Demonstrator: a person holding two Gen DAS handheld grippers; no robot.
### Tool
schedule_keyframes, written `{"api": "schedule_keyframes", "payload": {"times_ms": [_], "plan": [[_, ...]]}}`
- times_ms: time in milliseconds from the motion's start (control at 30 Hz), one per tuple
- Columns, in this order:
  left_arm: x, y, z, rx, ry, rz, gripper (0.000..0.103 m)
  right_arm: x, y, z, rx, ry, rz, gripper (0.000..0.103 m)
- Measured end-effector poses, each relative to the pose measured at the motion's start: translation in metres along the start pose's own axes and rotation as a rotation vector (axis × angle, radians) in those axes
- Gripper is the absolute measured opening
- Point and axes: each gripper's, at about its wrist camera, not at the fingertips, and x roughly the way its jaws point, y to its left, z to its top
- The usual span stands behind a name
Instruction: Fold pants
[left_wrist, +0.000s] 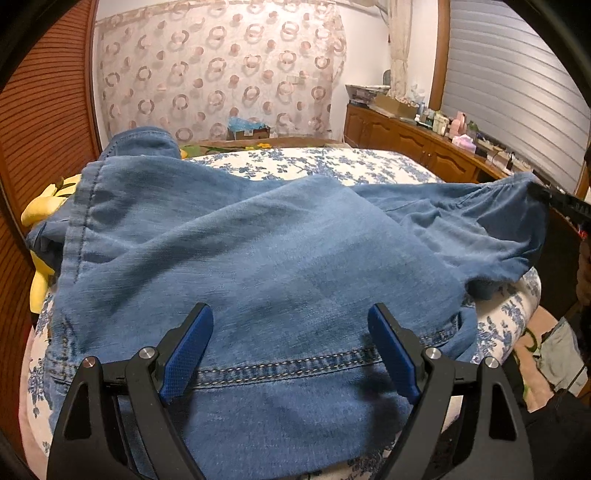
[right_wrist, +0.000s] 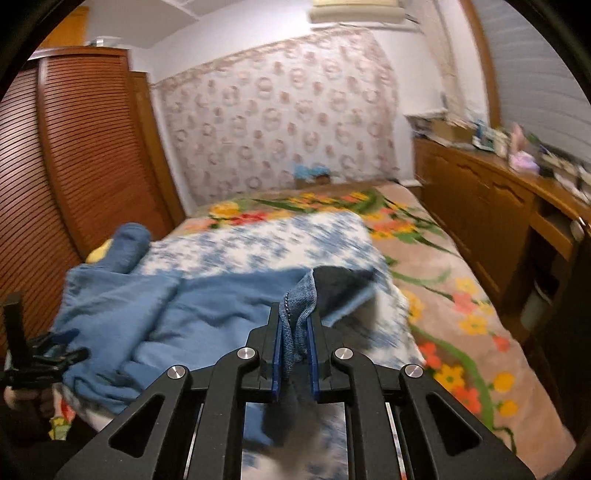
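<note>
Blue denim pants (left_wrist: 258, 251) lie spread and partly folded on a bed with a blue floral cover (left_wrist: 332, 162). My left gripper (left_wrist: 291, 325) is open, its blue pads just above the pants near a stitched hem (left_wrist: 280, 365). My right gripper (right_wrist: 295, 325) is shut on a bunched edge of the pants (right_wrist: 295, 306) and holds it lifted off the bed; the rest of the pants (right_wrist: 166, 314) trails to the left. The right gripper also shows at the far right of the left wrist view (left_wrist: 561, 201), holding a corner of the pants.
A wooden louvred wardrobe (right_wrist: 74, 166) stands on the left. A wooden dresser (right_wrist: 498, 214) with clutter runs along the right. A flowered rug (right_wrist: 443, 295) covers the floor right of the bed. A yellow plush item (left_wrist: 40, 210) lies at the bed's left edge.
</note>
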Motion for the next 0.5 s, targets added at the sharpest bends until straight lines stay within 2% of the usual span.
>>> {"api": "schedule_keyframes", "payload": {"times_ms": [167, 500], "plan": [[-0.006, 0.003, 0.001, -0.002, -0.011, 0.014, 0.086, -0.004, 0.041, 0.017, -0.099, -0.042, 0.101, 0.011], [-0.021, 0.020, -0.001, -0.032, -0.046, 0.035, 0.086, 0.006, 0.121, 0.039, -0.250, -0.051, 0.329, 0.011]]}}
